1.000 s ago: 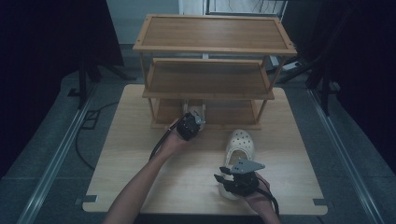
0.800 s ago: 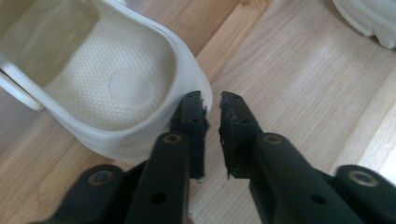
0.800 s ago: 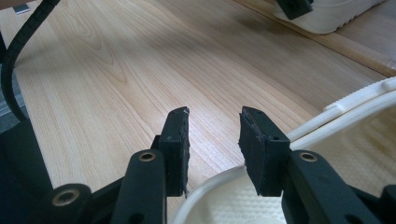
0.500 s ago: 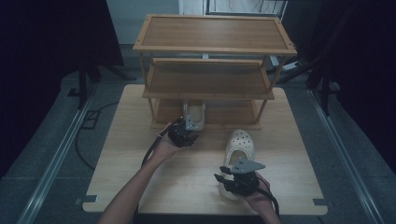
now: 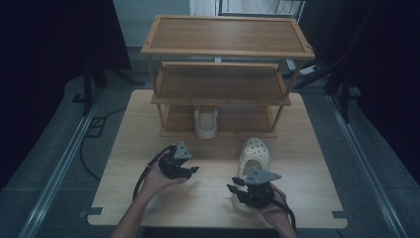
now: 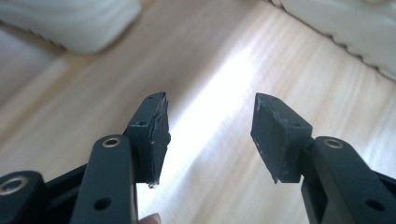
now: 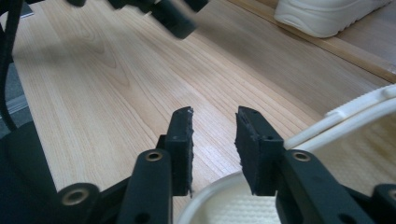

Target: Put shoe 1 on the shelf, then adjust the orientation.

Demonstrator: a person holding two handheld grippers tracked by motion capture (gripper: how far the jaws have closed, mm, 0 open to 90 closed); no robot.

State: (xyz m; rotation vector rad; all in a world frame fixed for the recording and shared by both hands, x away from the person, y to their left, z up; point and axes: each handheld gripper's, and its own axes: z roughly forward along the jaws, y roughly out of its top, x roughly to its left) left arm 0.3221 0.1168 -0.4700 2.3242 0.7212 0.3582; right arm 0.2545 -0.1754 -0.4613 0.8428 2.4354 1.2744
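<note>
Wooden three-tier rack (image 5: 220, 52) at the far side of the table (image 5: 124, 148). One cream clog (image 5: 205, 124) on the bottom shelf, a second clog (image 5: 255, 153) on the table in front, near the right. Left gripper (image 5: 190, 170) over bare wood, jaws wide, empty. Right gripper (image 5: 233, 188) above the second clog's heel, jaws narrowly apart, holding nothing.

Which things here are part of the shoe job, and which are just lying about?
In the job:
clog on the table
clog on the bottom shelf
wooden rack
left gripper
right gripper

Lying about:
floor cable
</note>
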